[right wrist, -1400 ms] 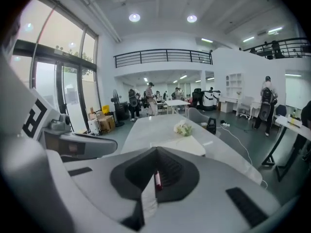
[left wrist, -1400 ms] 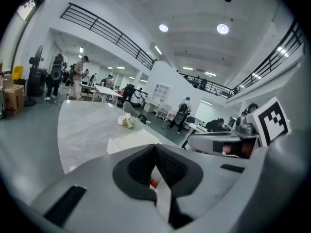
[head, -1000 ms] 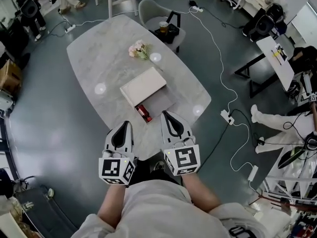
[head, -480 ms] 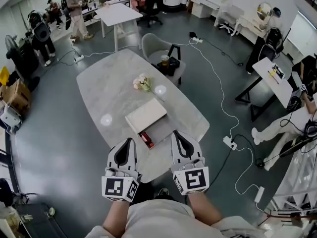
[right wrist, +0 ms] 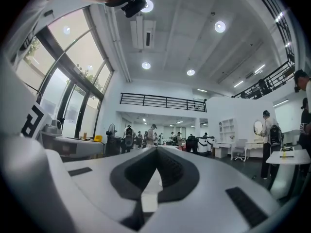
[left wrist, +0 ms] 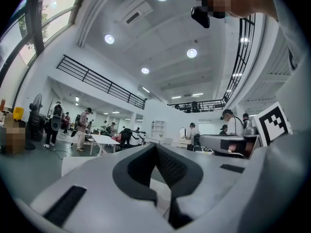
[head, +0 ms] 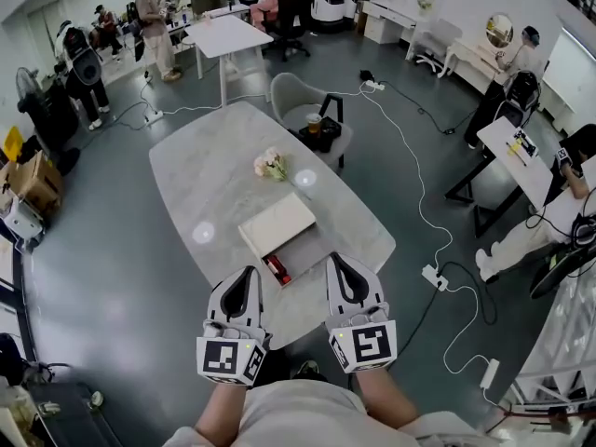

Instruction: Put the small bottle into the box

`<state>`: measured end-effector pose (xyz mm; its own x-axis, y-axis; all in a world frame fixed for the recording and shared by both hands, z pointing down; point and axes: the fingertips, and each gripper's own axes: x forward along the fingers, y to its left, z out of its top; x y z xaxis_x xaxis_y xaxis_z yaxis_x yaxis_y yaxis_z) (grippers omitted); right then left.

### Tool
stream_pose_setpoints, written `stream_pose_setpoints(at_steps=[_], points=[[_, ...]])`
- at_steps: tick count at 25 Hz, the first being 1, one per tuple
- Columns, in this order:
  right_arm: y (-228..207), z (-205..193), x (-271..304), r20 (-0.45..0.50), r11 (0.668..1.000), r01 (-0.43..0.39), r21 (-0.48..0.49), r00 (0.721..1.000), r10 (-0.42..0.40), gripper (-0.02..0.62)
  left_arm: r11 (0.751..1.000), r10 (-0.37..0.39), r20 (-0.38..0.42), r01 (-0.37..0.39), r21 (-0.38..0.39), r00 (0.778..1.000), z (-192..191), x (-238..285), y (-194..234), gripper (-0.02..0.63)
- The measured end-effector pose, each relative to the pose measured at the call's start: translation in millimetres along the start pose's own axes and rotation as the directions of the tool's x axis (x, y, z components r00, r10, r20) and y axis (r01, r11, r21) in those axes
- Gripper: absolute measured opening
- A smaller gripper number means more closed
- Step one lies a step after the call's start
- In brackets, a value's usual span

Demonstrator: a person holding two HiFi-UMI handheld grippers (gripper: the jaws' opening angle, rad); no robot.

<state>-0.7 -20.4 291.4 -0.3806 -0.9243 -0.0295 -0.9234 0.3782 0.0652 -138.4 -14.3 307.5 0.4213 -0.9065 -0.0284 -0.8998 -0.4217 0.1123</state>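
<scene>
The left gripper (head: 248,272) and right gripper (head: 337,260) have risen above the box (head: 307,247), fingers clenched and empty. The small bottle (head: 277,269) lies inside the box (its lid open) on the bench (head: 214,170).

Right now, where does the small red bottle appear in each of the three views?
Head view: the small red bottle lies in the open beige box on the grey marble table, below centre.
Left gripper view: not in it.
Right gripper view: not in it.
Shared landmark: the standing fan, left of centre in all three.
</scene>
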Motion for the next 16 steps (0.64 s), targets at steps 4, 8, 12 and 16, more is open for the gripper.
stream_pose_setpoints(at_steps=[4, 8, 12, 16], points=[[-3.0, -4.2, -1.6, -0.006, 1.0, 0.003, 0.005, 1.0, -0.003, 0.025, 1.0, 0.007, -0.002, -0.007, 0.005, 1.0, -1.1, -0.1, 0.3, 0.023], [-1.1, -2.0, -2.6, 0.002, 1.0, -0.002, 0.01, 1.0, 0.002, 0.025, 1.0, -0.003, -0.009, 0.003, 0.015, 1.0, -1.0, -1.5, -2.9, 0.023], [-0.4, -2.4, -2.6, 0.003, 1.0, -0.006, 0.014, 1.0, 0.006, 0.025, 1.0, 0.008, -0.008, -0.008, 0.019, 1.0, -0.5, -2.3, 2.0, 0.023], [2.9, -3.3, -1.3, -0.001, 1.0, -0.007, 0.015, 1.0, 0.007, 0.025, 1.0, 0.009, -0.011, -0.008, 0.014, 1.0, -1.3, -4.3, 4.3, 0.023]])
